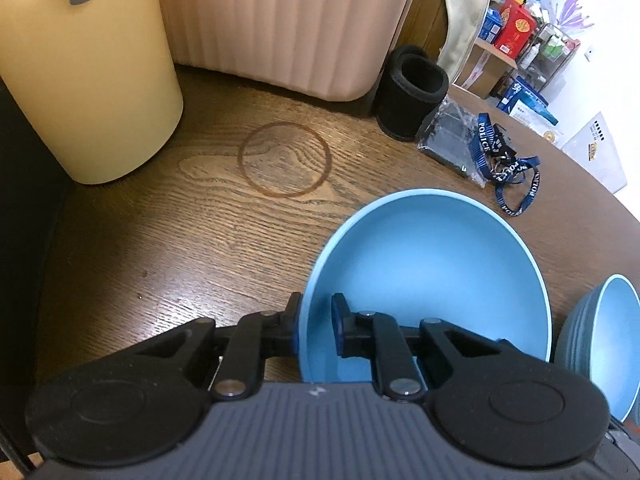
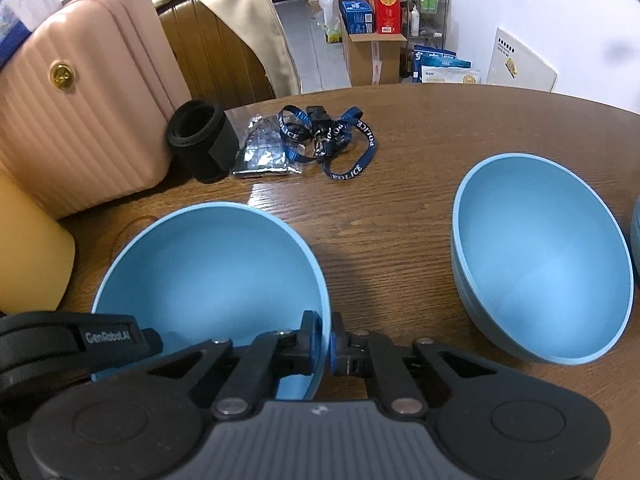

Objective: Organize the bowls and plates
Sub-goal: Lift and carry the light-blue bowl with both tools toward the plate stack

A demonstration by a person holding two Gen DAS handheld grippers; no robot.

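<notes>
Left gripper (image 1: 316,320): clenched on the near-left rim of the bowl (image 1: 428,280), one finger outside the wall, one inside.
Right gripper (image 2: 326,340): clamped on the near-right rim of the same bowl (image 2: 208,272), one finger inside, one outside.
Bowl: blue, empty, on the table (image 1: 180,240) just in front of both grippers, held at two sides of its near rim; whether it rests on the wood or is lifted I cannot tell.
Second bowl (image 2: 540,272): blue, empty, to the right of the held one and apart from it, tilted toward the camera.
Left view only: a ring stain (image 1: 285,159) on the wood beyond the bowl; the yellow bin (image 1: 80,72) shown tall at far left.
Right view only: the second bowl whole, the brass stud on the pink case (image 2: 80,112), a chair with a beige cloth behind the table, and part of the left gripper's body at the lower left edge.
Both views: black cup (image 2: 202,144), foil packet (image 2: 262,156) and blue lanyard (image 2: 340,144) lying close together past the bowls.
Cut off: in the left view the second bowl (image 1: 612,344) is only a sliver at the right edge; a further blue rim (image 2: 636,236) barely enters the right view.
Hidden: the held bowl's near base, behind the gripper bodies.
Hard to make out: shelf and boxes in the background, small and blurred.
</notes>
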